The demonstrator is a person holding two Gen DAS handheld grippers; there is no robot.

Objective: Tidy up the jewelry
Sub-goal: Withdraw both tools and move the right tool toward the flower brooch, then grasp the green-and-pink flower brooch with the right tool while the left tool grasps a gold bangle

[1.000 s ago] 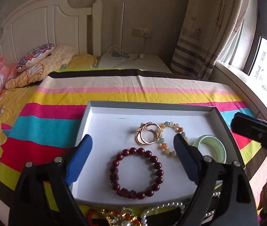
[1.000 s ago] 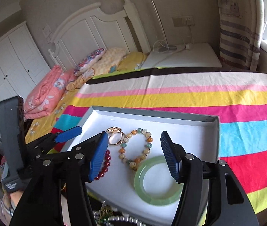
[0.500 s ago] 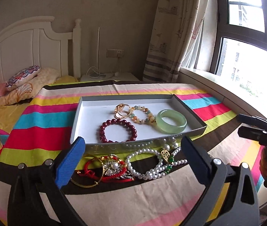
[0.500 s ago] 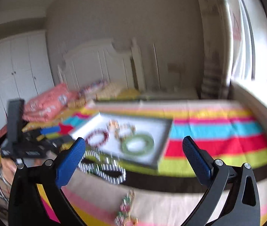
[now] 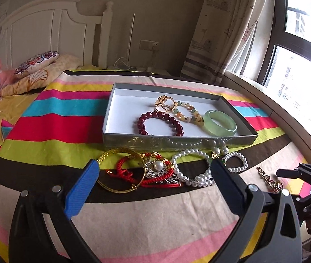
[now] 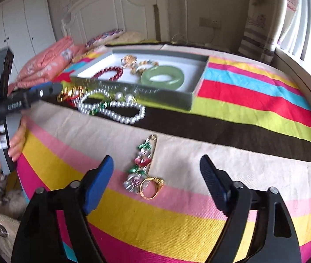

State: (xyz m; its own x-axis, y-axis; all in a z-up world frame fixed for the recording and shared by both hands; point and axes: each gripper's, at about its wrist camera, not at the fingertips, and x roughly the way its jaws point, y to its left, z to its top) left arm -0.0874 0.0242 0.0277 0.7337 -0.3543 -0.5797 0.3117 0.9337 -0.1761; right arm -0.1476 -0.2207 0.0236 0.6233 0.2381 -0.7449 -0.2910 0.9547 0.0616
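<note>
A grey box with a white floor point(image 5: 122, 118) point(image 6: 199, 70) lies on the striped bedspread. It holds a dark red bead bracelet point(image 5: 161, 123), gold rings point(image 5: 164, 105), a mixed bead bracelet point(image 5: 188, 112) and a green jade bangle point(image 5: 220, 126) point(image 6: 162, 77). In front of the box lie a gold bangle point(image 5: 120, 171), red cord jewelry point(image 5: 155, 173) and pearl strands point(image 5: 199, 168) point(image 6: 116, 109). My left gripper point(image 5: 153, 188) is open and empty just before this pile. My right gripper point(image 6: 155, 184) is open and empty over a coloured brooch point(image 6: 141, 164) and a gold ring point(image 6: 151, 188).
A gold chain point(image 5: 269, 179) lies at the right of the left wrist view. Pillows point(image 5: 34, 70) and a white headboard point(image 5: 45, 32) stand at the far end. A window ledge point(image 5: 276, 109) runs along the right; the bed edge is close below me.
Both grippers have pulled back from above the box toward the near bed edge. The right gripper has swung right and now sits over the brooch and ring. Both jaws stay open.
</note>
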